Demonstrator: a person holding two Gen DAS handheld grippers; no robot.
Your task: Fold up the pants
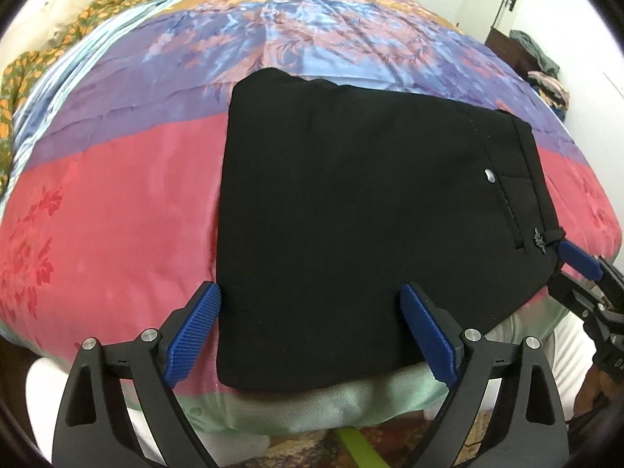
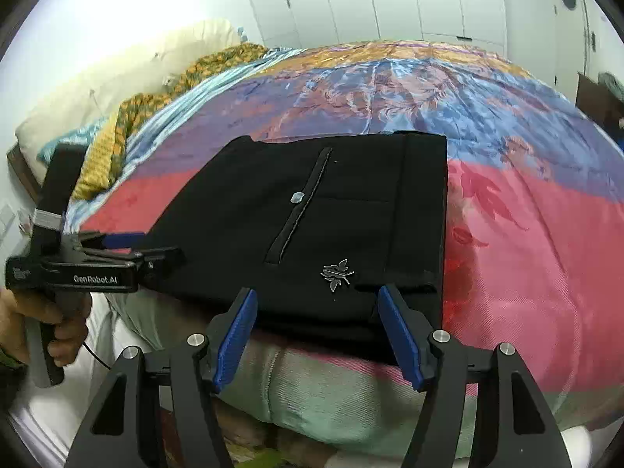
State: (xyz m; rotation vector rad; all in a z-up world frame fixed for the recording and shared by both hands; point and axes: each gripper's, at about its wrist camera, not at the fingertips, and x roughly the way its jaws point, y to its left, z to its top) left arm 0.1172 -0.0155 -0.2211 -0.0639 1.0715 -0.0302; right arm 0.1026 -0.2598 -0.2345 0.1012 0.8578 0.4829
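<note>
The black pants (image 1: pixel 351 202) lie folded into a flat block on the bedspread near the bed's front edge; the back pocket, its button and a small silver emblem face up. They also show in the right wrist view (image 2: pixel 312 226). My left gripper (image 1: pixel 312 292) is open, its blue pads at the near left edge of the pants, holding nothing. My right gripper (image 2: pixel 316 296) is open at the near waistband corner, empty. It also shows in the left wrist view (image 1: pixel 577 261). The left gripper shows side-on in the right wrist view (image 2: pixel 128 249).
A colourful pink, purple and blue bedspread (image 1: pixel 117 195) covers the bed. A yellow-green floral cloth (image 2: pixel 136 117) and a cream pillow (image 2: pixel 128 66) lie at the far left. A dark cabinet with piled clothes (image 1: pixel 538 62) stands at the right. White wardrobes (image 2: pixel 390 0) stand behind.
</note>
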